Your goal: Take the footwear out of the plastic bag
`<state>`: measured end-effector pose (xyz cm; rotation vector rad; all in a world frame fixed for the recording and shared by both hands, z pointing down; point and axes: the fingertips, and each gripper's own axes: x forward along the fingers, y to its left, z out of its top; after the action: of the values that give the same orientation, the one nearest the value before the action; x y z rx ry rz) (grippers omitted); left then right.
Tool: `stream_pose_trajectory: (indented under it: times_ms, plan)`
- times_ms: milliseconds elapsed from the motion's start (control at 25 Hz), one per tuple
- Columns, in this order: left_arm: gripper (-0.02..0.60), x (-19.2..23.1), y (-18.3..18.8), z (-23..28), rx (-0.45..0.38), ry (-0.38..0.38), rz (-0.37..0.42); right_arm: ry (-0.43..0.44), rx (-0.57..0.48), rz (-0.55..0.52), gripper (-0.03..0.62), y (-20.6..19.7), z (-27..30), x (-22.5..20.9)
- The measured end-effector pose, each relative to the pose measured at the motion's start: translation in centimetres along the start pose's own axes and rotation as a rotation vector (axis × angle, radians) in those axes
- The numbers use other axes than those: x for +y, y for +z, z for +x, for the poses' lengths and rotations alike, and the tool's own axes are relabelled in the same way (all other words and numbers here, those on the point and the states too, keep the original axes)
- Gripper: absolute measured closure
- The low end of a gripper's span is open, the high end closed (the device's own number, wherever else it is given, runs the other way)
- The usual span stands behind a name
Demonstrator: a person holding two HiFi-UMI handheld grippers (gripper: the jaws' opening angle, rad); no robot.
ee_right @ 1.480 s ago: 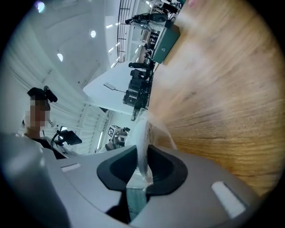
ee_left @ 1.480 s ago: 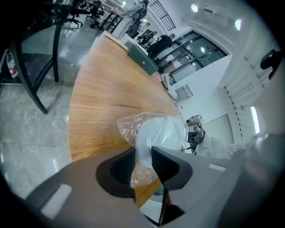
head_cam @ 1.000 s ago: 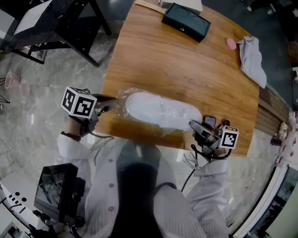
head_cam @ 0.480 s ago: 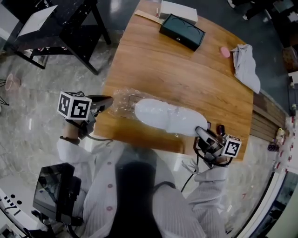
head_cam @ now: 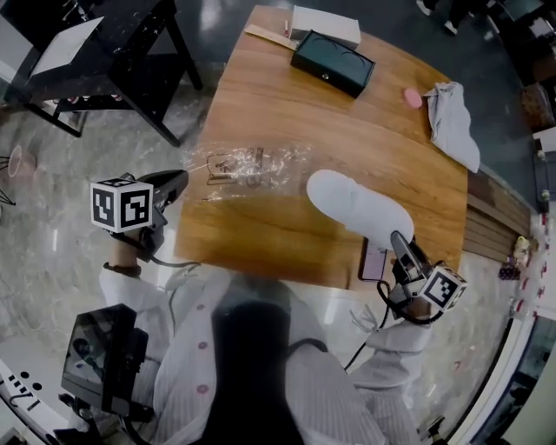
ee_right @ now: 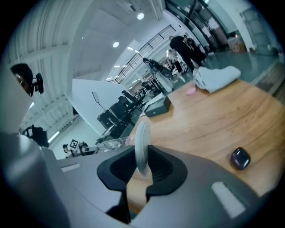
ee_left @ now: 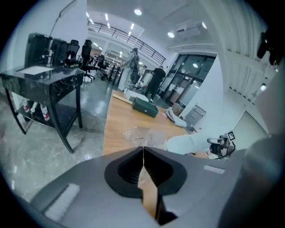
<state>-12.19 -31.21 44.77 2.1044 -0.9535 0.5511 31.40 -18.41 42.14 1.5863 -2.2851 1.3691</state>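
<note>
A white slipper (head_cam: 354,206) hangs above the wooden table (head_cam: 287,104), fully outside the bag. My right gripper (head_cam: 400,242) is shut on its near end. In the right gripper view the slipper's edge (ee_right: 141,142) stands between the jaws of that gripper (ee_right: 142,167), which have just been closing on it. The clear plastic bag (head_cam: 252,165) lies flat and empty at the table's left edge. My left gripper (head_cam: 176,182) is beside that edge, jaws shut, with the film running to its tips. The bag (ee_left: 144,133) shows just past the tips of this gripper (ee_left: 143,149).
A dark green case (head_cam: 333,63) and a white box (head_cam: 326,24) sit at the table's far end. A grey cloth (head_cam: 452,122) and a pink item (head_cam: 412,97) lie at the right. A small dark object (head_cam: 375,259) rests at the near edge. A black desk (head_cam: 95,52) stands left.
The slipper has slid out of the bag and gone right with my right gripper. My left gripper drew the bag left, and it now lies flat and empty.
</note>
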Motion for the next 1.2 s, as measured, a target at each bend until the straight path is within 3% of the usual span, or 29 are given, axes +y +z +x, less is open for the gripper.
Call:
stream_pose_trajectory:
  times_ms: [240,320,440,680,1200]
  plan:
    - [0.575,-4.4,4.4,0.4,-0.219,0.071,0.063,-0.242,-0.205,-0.282,0.516,4.6,1.7,3.7]
    - [0.575,-5.7,5.8,0.8,-0.299,0.091,0.066,-0.285,-0.248,-0.361,0.516,5.6,3.7,5.3]
    - [0.577,-7.8,6.9,0.8,-0.362,0.115,0.104,-0.278,-0.316,-0.395,0.517,6.5,5.8,7.9]
    - [0.577,-10.4,8.0,-0.4,-0.421,0.086,0.123,-0.231,-0.368,-0.417,0.517,7.3,6.8,11.8]
    - [0.577,-12.4,8.5,-1.3,-0.435,0.041,0.136,-0.199,-0.391,-0.425,0.519,7.6,5.6,13.0]
